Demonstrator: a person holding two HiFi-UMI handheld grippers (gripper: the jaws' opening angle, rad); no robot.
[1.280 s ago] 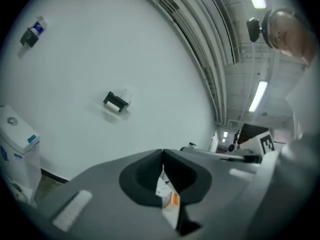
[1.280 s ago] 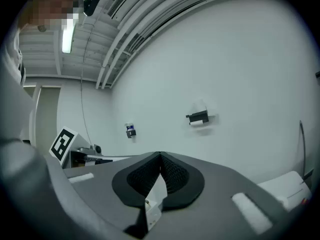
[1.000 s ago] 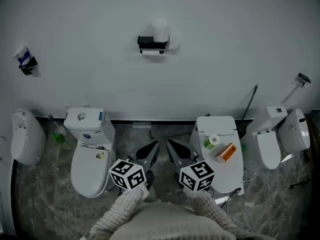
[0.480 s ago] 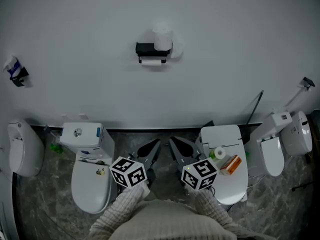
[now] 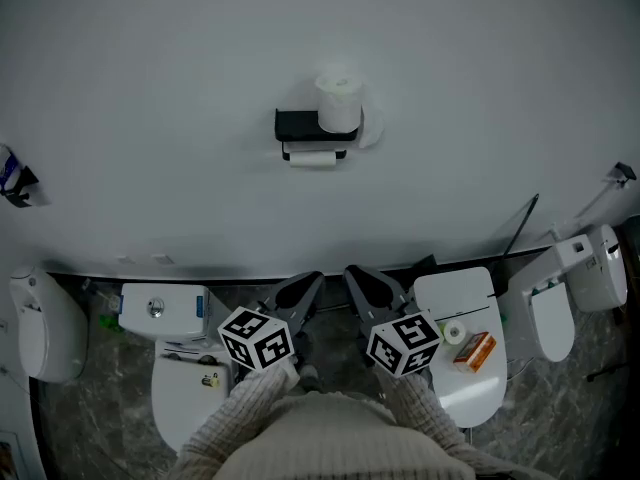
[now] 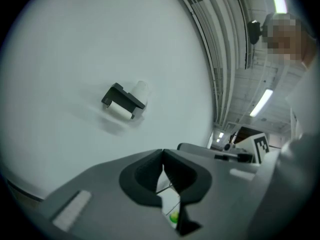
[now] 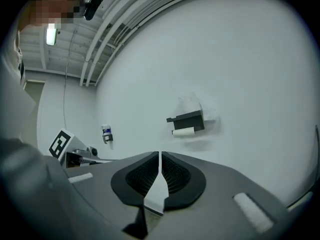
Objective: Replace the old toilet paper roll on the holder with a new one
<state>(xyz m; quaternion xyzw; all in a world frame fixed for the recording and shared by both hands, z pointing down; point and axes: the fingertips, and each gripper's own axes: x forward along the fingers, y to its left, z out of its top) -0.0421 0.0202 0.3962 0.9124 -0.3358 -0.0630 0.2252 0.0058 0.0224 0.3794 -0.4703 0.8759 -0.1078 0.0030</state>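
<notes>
Porcelain toilets flank left tool and right tool, both pressed together, empty.

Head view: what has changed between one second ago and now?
The person has walked toward the wall: the holder and the spare roll on it look nearer, and the left toilet has slid down the picture. Nothing was taken or released. The left gripper and the right gripper stay shut, empty, side by side.

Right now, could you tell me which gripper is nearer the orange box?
Right: the right gripper is just left of the orange box; the left gripper lies farther left.
</notes>
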